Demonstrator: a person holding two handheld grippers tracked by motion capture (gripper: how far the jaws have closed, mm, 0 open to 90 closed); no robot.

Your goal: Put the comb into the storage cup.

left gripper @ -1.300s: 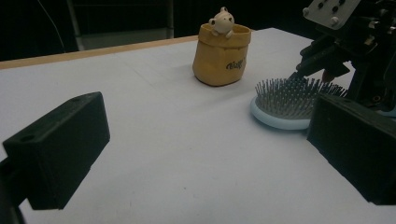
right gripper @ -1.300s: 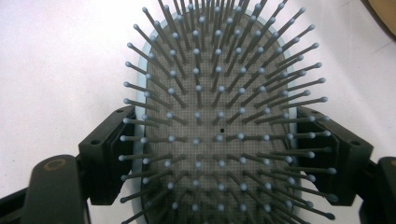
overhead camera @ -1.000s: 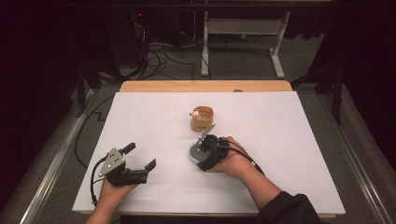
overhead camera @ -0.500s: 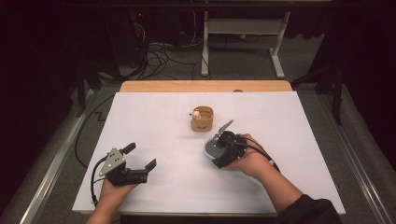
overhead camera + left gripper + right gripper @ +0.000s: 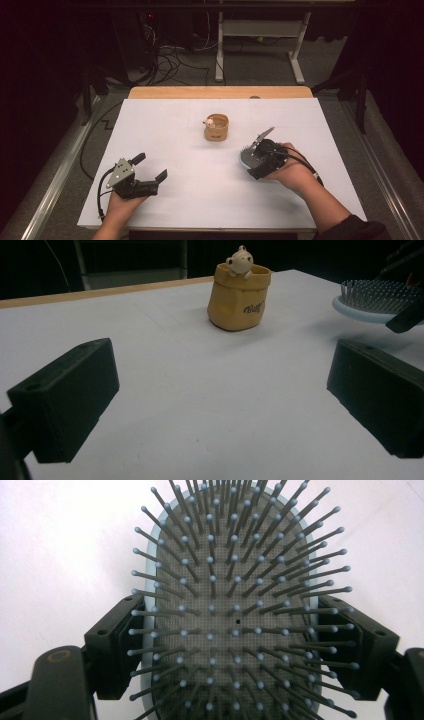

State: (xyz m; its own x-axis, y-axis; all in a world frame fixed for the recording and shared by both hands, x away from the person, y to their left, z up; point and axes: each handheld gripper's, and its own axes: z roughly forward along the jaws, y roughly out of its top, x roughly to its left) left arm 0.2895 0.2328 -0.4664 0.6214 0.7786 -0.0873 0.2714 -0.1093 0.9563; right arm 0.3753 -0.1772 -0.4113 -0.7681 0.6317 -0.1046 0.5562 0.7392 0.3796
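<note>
My right gripper (image 5: 256,161) is shut on a light-blue hairbrush (image 5: 247,155), held just above the white table at centre right. In the right gripper view both black jaws clamp the sides of the hairbrush (image 5: 235,605), bristles facing the camera. A tan pouch (image 5: 216,127) with a small bear figure (image 5: 210,120) on its rim stands upright at the table's middle, left of and beyond the brush. My left gripper (image 5: 150,167) rests open at the front left, nothing between its jaws. The left gripper view shows the pouch (image 5: 239,297) ahead and the hairbrush (image 5: 375,297) at far right.
A white sheet (image 5: 190,190) covers the table, and a strip of wooden tabletop (image 5: 220,92) shows at the far edge. Beyond it stand desk legs (image 5: 300,55) and floor cables (image 5: 170,55). A metal rail (image 5: 385,170) runs along the right side.
My right gripper has carried the hairbrush to the right and slightly up, away from the spot just below the pouch. The left gripper has stayed put.
</note>
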